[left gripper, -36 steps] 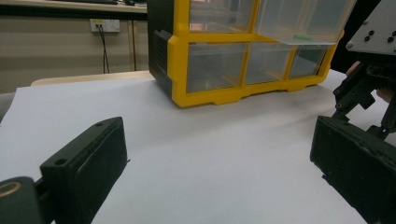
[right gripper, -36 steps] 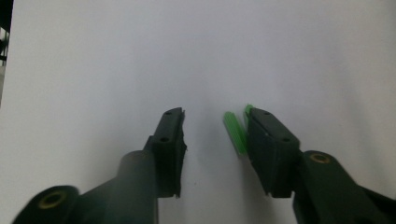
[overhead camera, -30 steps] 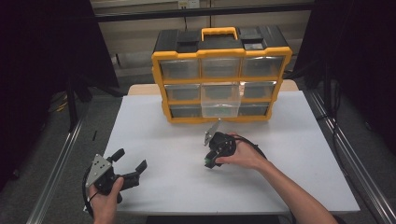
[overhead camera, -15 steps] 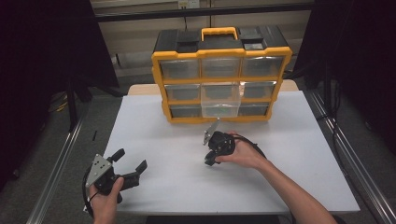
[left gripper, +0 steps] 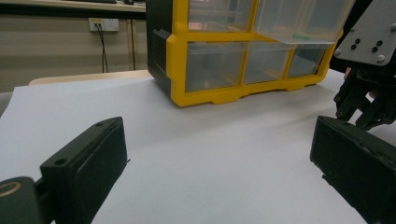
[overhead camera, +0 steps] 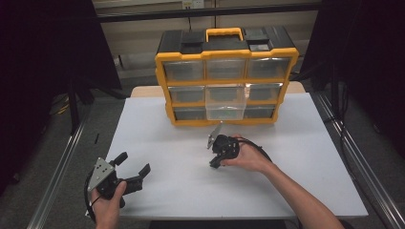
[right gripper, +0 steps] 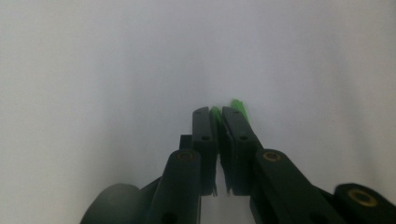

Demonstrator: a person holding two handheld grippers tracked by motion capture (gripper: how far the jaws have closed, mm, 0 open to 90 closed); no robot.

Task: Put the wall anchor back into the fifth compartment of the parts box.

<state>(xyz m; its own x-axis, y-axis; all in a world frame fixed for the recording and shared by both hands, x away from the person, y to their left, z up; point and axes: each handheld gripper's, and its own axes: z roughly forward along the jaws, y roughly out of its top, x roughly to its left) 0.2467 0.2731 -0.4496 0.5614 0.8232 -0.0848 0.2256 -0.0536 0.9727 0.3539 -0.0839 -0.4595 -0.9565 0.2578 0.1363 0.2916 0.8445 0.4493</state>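
A yellow and black drawer organizer [overhead camera: 227,76] stands at the back of the white table [overhead camera: 181,143]. Its clear middle drawer [overhead camera: 225,102] is pulled out, and a bit of green shows inside it [left gripper: 301,36]. In front of it, my right gripper [overhead camera: 213,164] points down at the tabletop. In the right gripper view it is shut [right gripper: 218,114] on a small green piece [right gripper: 239,108], mostly hidden between the jaws. My left gripper [overhead camera: 133,162] rests near the front left corner, open [left gripper: 219,158] with nothing in it. The right gripper [left gripper: 369,109] also shows at the right edge of the left gripper view.
The organizer [left gripper: 224,60] has several other clear drawers, all pushed in. A cable [overhead camera: 258,148] trails from the right gripper over the hand. Metal rails [overhead camera: 57,167] run along both sides of the table.
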